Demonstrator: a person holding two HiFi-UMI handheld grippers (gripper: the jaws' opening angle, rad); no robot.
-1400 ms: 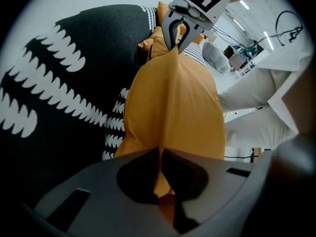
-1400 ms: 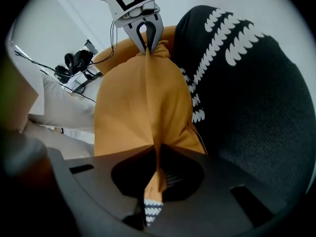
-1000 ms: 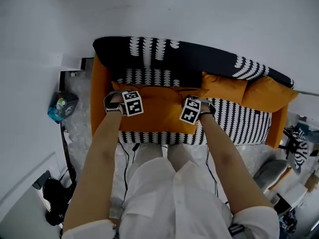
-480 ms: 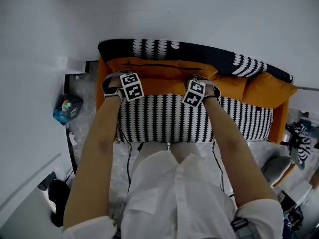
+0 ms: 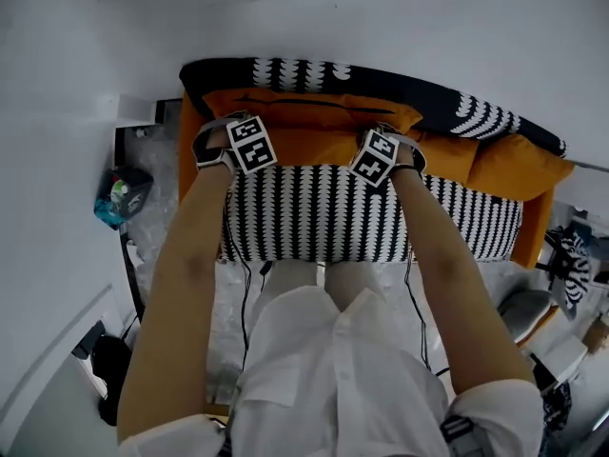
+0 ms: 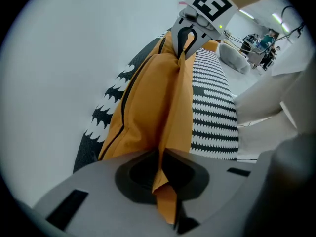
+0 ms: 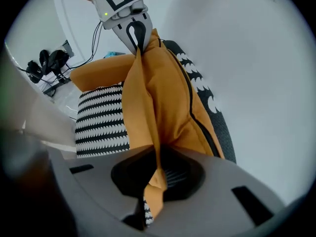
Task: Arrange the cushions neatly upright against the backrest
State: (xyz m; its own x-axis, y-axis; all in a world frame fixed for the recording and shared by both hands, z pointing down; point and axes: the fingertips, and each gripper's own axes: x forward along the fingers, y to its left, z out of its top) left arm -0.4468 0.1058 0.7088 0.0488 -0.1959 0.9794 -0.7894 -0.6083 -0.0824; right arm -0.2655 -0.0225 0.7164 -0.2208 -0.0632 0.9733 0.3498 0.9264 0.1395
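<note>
A large orange cushion (image 5: 314, 127) stands on edge on the striped seat (image 5: 314, 217), leaning at the black patterned backrest (image 5: 381, 84). My left gripper (image 5: 236, 139) is shut on the cushion's top-left edge. Orange fabric (image 6: 148, 102) is pinched between the jaws of the left gripper (image 6: 165, 181), which have just been opening a little. My right gripper (image 5: 383, 152) is shut on the top-right edge, with the fabric (image 7: 158, 98) clamped in the right gripper (image 7: 155, 181). Each gripper view shows the other gripper at the cushion's far corner.
Two more orange cushions (image 5: 447, 160) (image 5: 519, 169) lie against the backrest to the right. The sofa's orange arm (image 5: 190, 160) is at the left, with a blue bag (image 5: 119, 198) on the floor beyond it. The person's legs stand close to the seat front. Clutter fills the right floor.
The cushion lay flat on the seat a second ago. Both grippers carried its edge up and back toward the backrest, so it now stands upright and the striped seat is uncovered.
</note>
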